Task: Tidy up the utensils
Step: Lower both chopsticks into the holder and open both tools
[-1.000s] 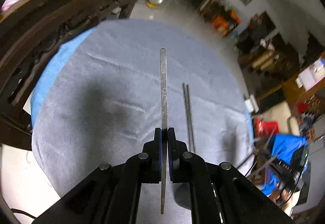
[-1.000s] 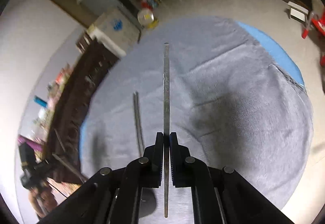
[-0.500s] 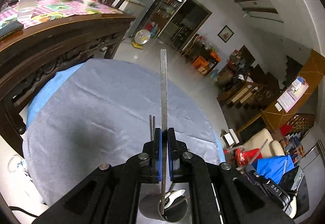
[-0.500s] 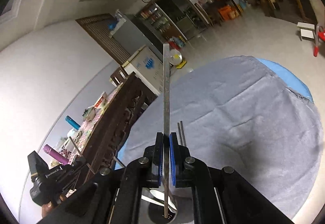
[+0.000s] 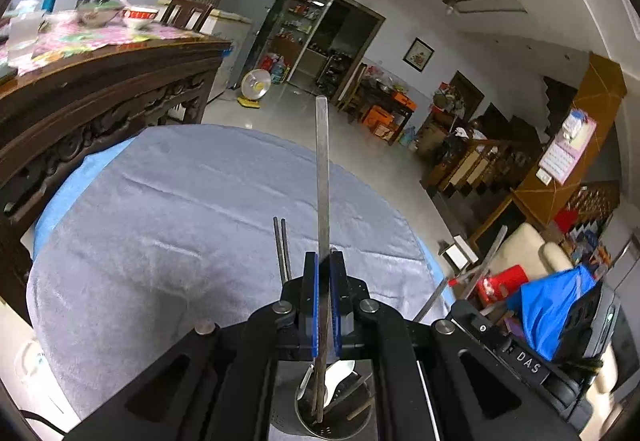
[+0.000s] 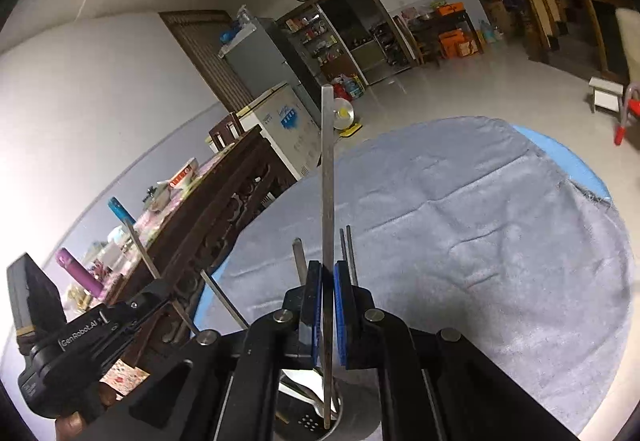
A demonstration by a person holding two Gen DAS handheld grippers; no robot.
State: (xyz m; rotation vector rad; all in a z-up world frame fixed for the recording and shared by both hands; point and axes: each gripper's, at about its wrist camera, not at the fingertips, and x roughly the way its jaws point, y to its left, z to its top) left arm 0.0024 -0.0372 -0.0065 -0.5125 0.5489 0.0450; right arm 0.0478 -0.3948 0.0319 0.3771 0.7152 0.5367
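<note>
My left gripper holds a flat metal utensil handle upright; its lower end reaches into a perforated metal holder cup below the jaws, among other utensils. The jaws look slightly parted around the handle. My right gripper holds a second flat metal utensil upright, its lower end in the same cup, with a small gap at the pads. A pair of metal chopsticks lies on the grey cloth; it also shows in the right wrist view.
A grey cloth covers a round blue table. A dark carved wooden table with dishes stands to the left. The other hand-held gripper body shows at lower left in the right wrist view. Floor and furniture lie beyond.
Both grippers tilted up from looking down at the cloth to looking across the room. The utensils' lower ends came into the metal cup, and the jaws look slightly wider now.
</note>
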